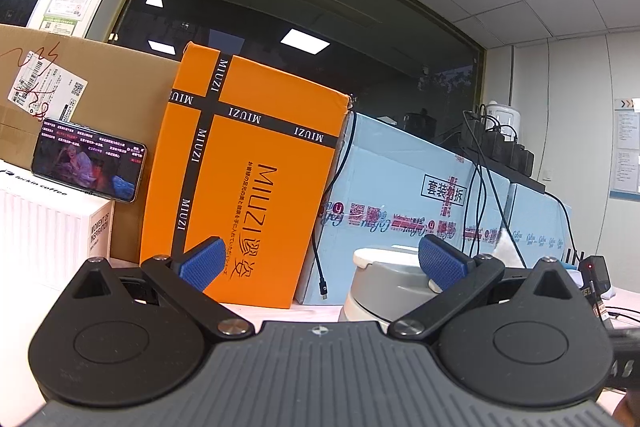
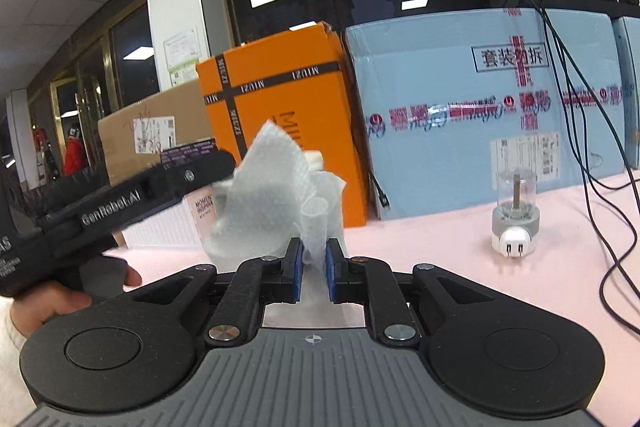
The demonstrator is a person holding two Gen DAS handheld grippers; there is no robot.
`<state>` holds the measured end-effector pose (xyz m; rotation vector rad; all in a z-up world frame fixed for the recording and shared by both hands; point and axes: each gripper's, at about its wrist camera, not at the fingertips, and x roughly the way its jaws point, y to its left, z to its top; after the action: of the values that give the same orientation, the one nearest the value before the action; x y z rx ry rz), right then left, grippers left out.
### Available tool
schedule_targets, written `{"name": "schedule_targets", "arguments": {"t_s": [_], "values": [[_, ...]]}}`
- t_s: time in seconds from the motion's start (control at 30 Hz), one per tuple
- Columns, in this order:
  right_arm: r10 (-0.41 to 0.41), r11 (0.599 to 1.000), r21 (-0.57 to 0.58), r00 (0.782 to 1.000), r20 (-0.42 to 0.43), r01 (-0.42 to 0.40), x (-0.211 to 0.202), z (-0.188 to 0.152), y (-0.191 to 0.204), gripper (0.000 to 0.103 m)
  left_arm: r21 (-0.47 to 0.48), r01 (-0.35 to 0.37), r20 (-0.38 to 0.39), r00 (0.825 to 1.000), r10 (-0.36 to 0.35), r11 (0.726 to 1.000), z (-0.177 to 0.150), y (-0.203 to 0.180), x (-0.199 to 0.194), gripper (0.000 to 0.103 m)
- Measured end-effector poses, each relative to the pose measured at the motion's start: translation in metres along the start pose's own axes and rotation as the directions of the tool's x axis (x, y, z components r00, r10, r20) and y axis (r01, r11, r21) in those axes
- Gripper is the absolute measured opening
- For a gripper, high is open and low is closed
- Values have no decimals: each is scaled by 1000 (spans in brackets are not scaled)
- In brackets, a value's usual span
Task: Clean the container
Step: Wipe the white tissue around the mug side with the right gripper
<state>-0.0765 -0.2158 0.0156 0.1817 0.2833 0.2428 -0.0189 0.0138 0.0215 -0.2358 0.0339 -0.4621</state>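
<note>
Smooth pink table [image 2: 440,227]; right hand-held gripper [image 2: 314,263] pinches crumpled tissue [image 2: 276,187]; left hand-held gripper [image 1: 320,259] spread

From the left wrist view, the container [image 1: 380,283] stands on the table [image 1: 280,311] just ahead of the left gripper [image 1: 320,259], toward its right finger. The orange box [image 1: 248,163] rises behind the jaws, the blue carton [image 1: 404,187] to its right. In the right gripper [image 2: 314,259], the paper towel [image 2: 276,195] sits between the fingers. The small jar [image 2: 515,211] stands well right of them.
</note>
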Motion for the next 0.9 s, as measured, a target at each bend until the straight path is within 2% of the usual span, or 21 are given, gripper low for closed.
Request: {"name": "schedule_targets", "arguments": {"t_s": [0.13, 0.2, 0.37, 0.47, 0.57, 0.9], "values": [[-16, 1000, 13, 998, -65, 17, 8, -12, -5, 12, 8, 4, 2, 1000, -4, 1000, 0, -1, -1, 103], [-12, 999, 28, 997, -71, 14, 8, -15, -6, 12, 9, 6, 2, 1000, -6, 1000, 0, -2, -1, 103], [21, 997, 73, 1000, 7, -21, -9, 0, -7, 12, 6, 6, 1, 1000, -6, 1000, 0, -1, -2, 103], [31, 998, 46, 997, 74, -35, -18, 14, -1, 12, 7, 9, 1, 1000, -9, 1000, 0, -1, -2, 103], [36, 999, 23, 995, 97, -38, -19, 22, 4, 12, 3, 8, 1, 1000, -8, 1000, 0, 0, -2, 103], [-19, 999, 47, 1000, 16, 18, 4, 10, -9, 12, -11, 7, -3, 1000, -7, 1000, -1, 1, -2, 103]]}}
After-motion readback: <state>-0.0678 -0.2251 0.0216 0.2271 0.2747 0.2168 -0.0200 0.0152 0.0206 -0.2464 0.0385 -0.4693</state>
